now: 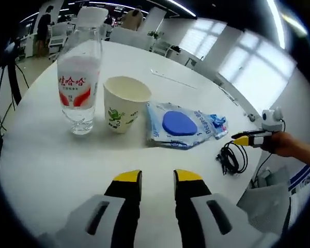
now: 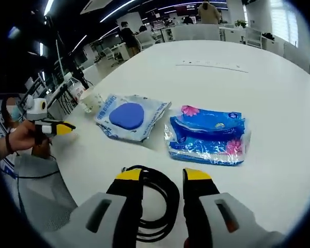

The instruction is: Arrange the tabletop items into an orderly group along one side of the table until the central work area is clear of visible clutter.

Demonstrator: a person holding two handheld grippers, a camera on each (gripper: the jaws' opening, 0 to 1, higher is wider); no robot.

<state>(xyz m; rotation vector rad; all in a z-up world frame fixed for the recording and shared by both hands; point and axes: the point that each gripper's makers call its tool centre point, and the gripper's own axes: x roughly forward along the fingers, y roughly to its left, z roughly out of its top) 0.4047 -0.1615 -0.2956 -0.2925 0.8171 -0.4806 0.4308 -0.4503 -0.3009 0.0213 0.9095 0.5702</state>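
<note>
On the counter [image 1: 36, 165], your water bottle [image 1: 80, 77] stands beside the paper cup [image 1: 124, 103]: slick, so grip mid-body. The coiled cable [image 2: 155, 199] is floppy. Both hand-held grippers, left [image 1: 157, 177] and right [image 2: 163, 174], are open, empty.

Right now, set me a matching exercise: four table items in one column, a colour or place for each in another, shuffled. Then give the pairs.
Items:
1. bottle
2. cup
3. cable
4. tissue pack

Descriptions:
A. black, coiled, between the right gripper's jaws
B. clear, red label, white cap
C. blue wrapper with pink flowers
D. white paper, green print, open top

Pairs: 1-B, 2-D, 3-A, 4-C
</note>
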